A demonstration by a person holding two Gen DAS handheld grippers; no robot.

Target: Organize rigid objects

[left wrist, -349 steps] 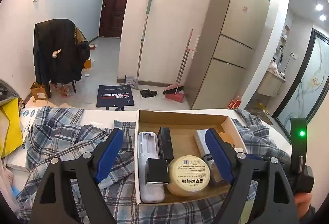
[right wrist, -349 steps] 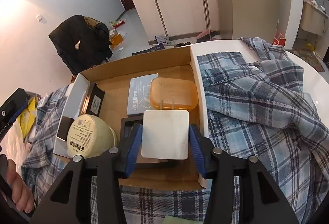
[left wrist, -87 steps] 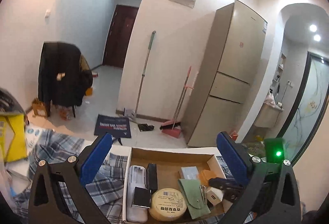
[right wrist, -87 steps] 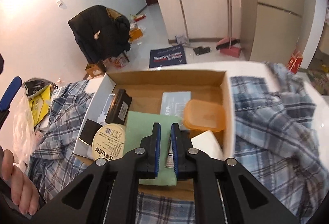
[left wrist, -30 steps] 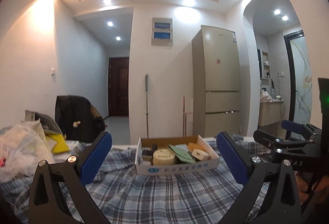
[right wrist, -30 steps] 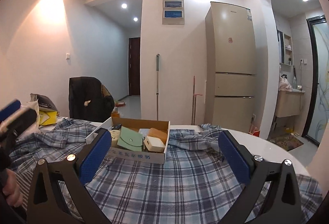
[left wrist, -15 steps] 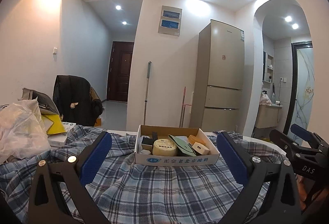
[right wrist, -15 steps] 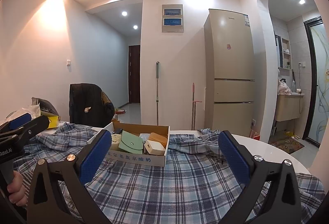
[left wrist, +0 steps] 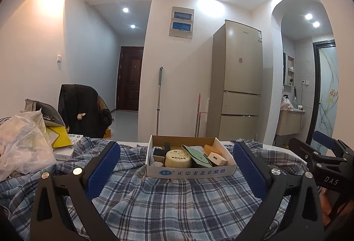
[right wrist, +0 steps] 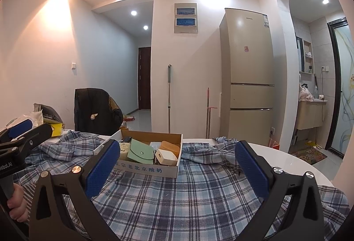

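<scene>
Left gripper (left wrist: 177, 162): you've got it spread wide, blue pads far apart at the lower corners of the frame, nothing between them.
Right gripper (right wrist: 177, 162): same story, fully apart and empty, low over the plaid cloth (right wrist: 177, 196).
Cardboard box (left wrist: 190, 171): dead centre of the left view, sitting on the cloth, well apart from both tools.
Contents: round yellow tub (left wrist: 178, 158) at the front, green pouch (right wrist: 141, 153) leaning on it, white charger block (right wrist: 166, 158) and orange case (right wrist: 170, 147) to the right, dark items at the back left too small to name.
Progress: looks packed and finished, I'd say; nothing rigid is left loose on the cloth near you.
Risk one: the pouch and charger ride high on the pile, so a nudge to the box wall could tip them out.
Risk two: that cloth is rumpled and loose; drag a finger through it and the box slides with it.
Risk three: the plastic bag (left wrist: 22, 141) heap at the left edge crowds your left elbow room.
</scene>
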